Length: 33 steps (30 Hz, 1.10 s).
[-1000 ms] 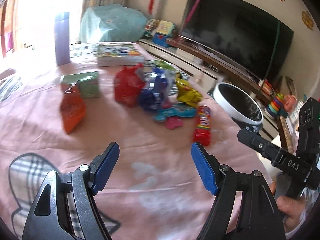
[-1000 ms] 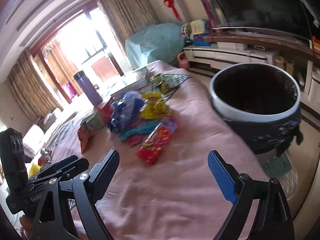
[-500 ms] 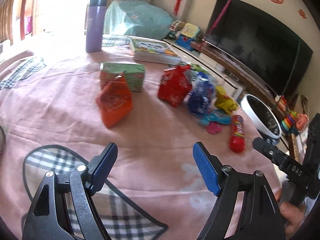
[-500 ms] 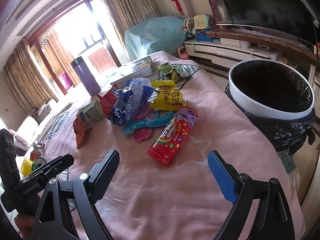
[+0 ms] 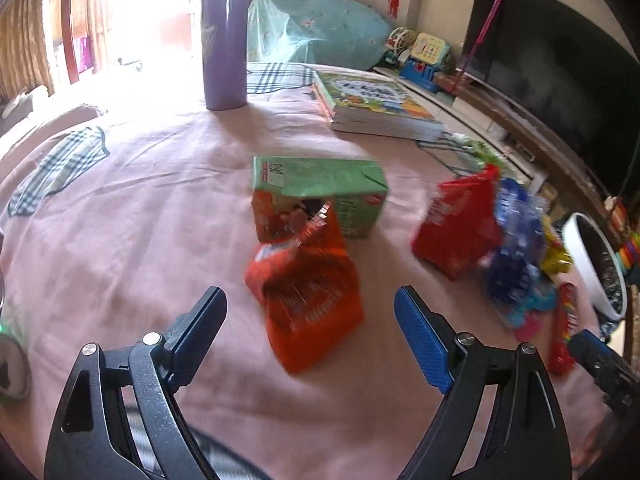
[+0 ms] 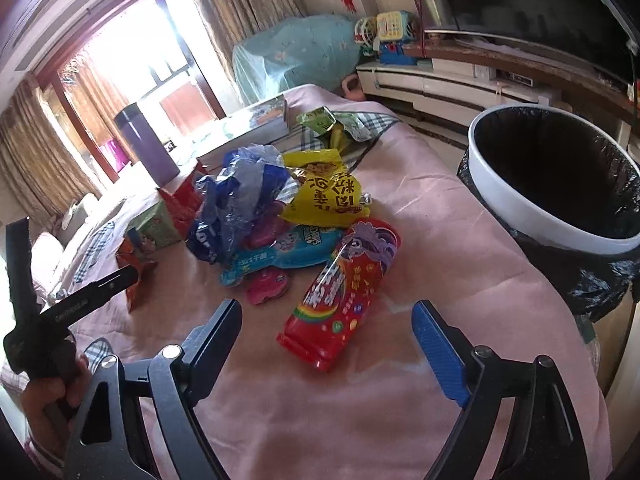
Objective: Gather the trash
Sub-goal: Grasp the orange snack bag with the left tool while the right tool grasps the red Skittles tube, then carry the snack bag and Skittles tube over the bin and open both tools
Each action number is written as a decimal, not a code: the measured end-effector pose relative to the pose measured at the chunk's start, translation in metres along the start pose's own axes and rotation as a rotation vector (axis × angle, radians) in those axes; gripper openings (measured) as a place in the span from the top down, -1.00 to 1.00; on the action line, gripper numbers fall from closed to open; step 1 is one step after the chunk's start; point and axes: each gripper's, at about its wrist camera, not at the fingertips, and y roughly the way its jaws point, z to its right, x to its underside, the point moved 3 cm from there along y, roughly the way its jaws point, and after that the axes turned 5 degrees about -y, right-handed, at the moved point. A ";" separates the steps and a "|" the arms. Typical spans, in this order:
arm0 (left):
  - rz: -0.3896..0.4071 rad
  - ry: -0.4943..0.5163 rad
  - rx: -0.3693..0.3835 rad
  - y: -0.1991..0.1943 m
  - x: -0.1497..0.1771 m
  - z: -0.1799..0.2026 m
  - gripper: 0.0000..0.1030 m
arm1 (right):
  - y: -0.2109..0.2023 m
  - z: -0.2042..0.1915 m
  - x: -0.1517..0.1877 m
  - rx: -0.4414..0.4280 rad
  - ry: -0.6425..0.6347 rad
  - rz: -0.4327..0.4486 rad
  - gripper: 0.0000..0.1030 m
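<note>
Wrappers (image 6: pixel 280 216) on table (image 6: pixel 420 240), bin (image 6: pixel 560 184) beside

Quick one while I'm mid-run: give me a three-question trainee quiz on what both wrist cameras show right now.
1. True or false: the left gripper is shut on the orange snack bag.
2. Which item lies nearest ahead of the right gripper? A) purple flask B) red candy tube C) book stack
3. Fill in: the bin beside the table has a ___ liner.

Key
1. False: the jaws are open, and the bag sits ahead of them, untouched.
2. B, the red candy tube.
3. Black.
</note>
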 end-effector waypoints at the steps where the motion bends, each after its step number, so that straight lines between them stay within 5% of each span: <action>1: -0.003 0.002 -0.006 0.003 0.000 -0.001 -0.70 | 0.002 0.000 -0.001 0.004 0.001 -0.006 -0.63; 2: -0.009 0.000 -0.005 0.008 -0.001 -0.002 -0.68 | 0.006 0.001 -0.002 0.011 0.001 -0.016 -0.56; 4: -0.032 -0.009 0.017 0.013 0.001 -0.003 -0.10 | 0.012 0.003 0.000 0.026 0.002 -0.033 -0.32; 7: -0.044 -0.009 0.032 0.015 0.004 -0.004 0.13 | 0.010 0.007 0.001 0.006 0.011 -0.030 0.04; 12: -0.038 0.006 0.080 -0.002 0.012 0.006 0.30 | 0.000 0.009 0.004 -0.030 0.012 -0.018 0.14; 23: -0.074 0.098 0.271 -0.053 0.060 0.078 0.30 | -0.047 0.031 0.013 -0.061 0.039 0.063 0.20; 33: -0.089 0.209 0.377 -0.073 0.069 0.149 0.30 | -0.071 0.059 0.013 -0.058 0.071 0.105 0.24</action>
